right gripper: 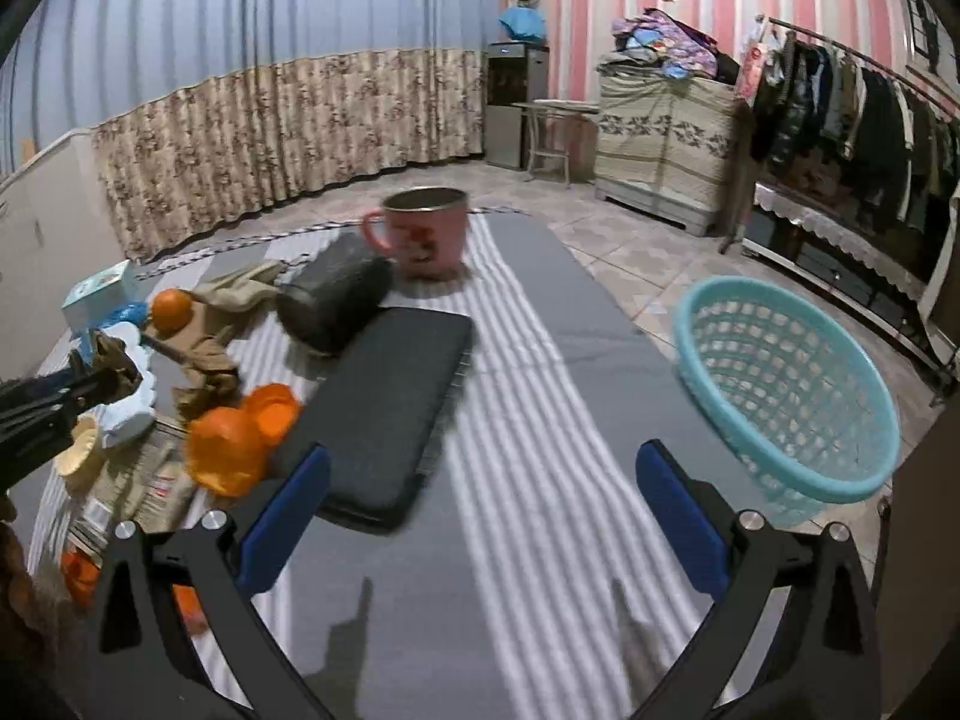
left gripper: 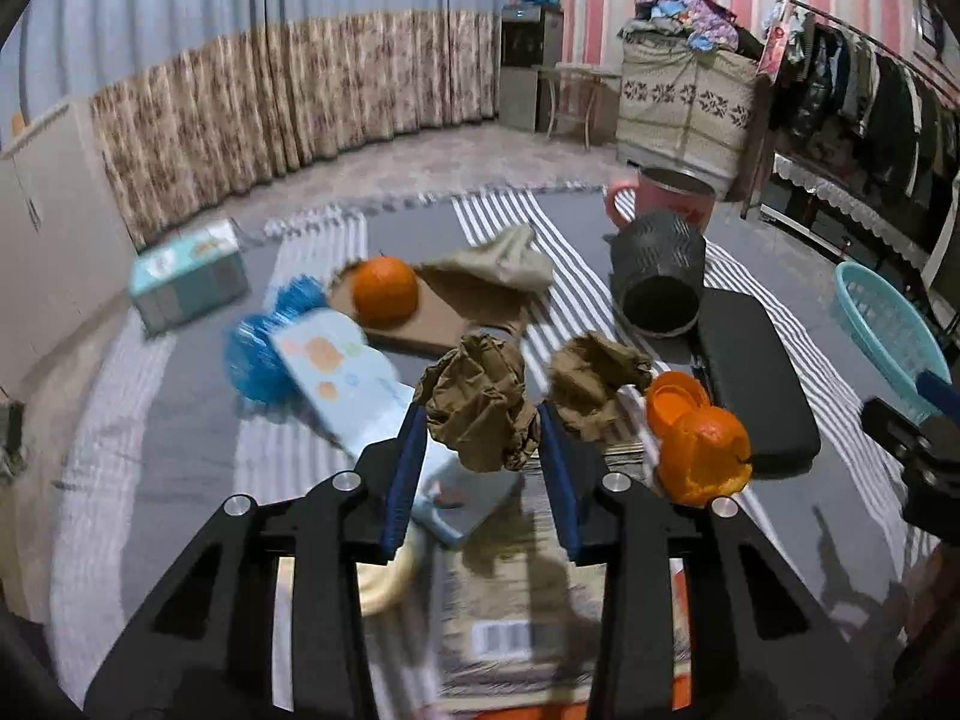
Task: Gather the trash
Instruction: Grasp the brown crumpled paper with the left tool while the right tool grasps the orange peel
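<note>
Gripping a crumpled brown paper ball (left gripper: 480, 402) between its blue pads, the left claw (left gripper: 483, 450) has one piece of trash in hand above the cluttered counter (right gripper: 510, 360). Right claw (right gripper: 480, 516) hangs wide, empty. Next likely calls for carrying it across to the teal basket (right gripper: 786, 384).

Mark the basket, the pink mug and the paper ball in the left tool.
basket (right gripper: 786, 384): right wrist view, inner mesh wall.
pink mug (right gripper: 429, 240): right wrist view, front of body.
paper ball (left gripper: 480, 402): left wrist view, centre of the crumple.
</note>
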`<state>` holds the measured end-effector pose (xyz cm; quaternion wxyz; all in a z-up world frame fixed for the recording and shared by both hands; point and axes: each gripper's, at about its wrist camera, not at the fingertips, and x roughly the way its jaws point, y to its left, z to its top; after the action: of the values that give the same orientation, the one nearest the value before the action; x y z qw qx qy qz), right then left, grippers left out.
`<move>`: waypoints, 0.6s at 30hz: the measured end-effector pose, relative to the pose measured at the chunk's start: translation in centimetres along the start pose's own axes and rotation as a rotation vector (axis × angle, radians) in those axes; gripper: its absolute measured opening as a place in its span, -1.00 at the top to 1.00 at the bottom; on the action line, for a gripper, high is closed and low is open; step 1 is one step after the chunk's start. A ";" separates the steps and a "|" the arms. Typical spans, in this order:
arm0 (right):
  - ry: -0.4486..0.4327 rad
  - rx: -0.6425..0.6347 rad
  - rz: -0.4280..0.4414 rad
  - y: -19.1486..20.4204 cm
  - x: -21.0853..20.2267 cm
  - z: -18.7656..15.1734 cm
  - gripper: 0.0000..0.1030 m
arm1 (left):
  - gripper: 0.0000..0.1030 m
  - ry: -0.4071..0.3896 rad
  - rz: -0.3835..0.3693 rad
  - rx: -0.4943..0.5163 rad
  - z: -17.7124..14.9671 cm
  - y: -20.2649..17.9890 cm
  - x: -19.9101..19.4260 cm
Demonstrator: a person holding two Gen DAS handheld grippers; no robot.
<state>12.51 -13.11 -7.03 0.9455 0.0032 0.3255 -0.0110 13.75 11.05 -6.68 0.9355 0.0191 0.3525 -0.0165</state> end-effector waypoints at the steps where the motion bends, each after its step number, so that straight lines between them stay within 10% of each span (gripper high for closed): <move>1: 0.000 -0.009 0.007 0.7 0.0 0.1 -0.93 | 0.31 -0.009 0.011 0.005 0.0 0.4 -0.3; 18: 0.103 -0.125 0.075 10.8 3.3 -0.2 -0.42 | 0.31 -0.071 0.047 -0.033 -1.4 6.2 -1.1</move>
<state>15.27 -2.37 -9.22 0.9256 -0.0428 0.3733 0.0451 12.30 17.31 -6.89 0.9477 0.0113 0.3188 0.0104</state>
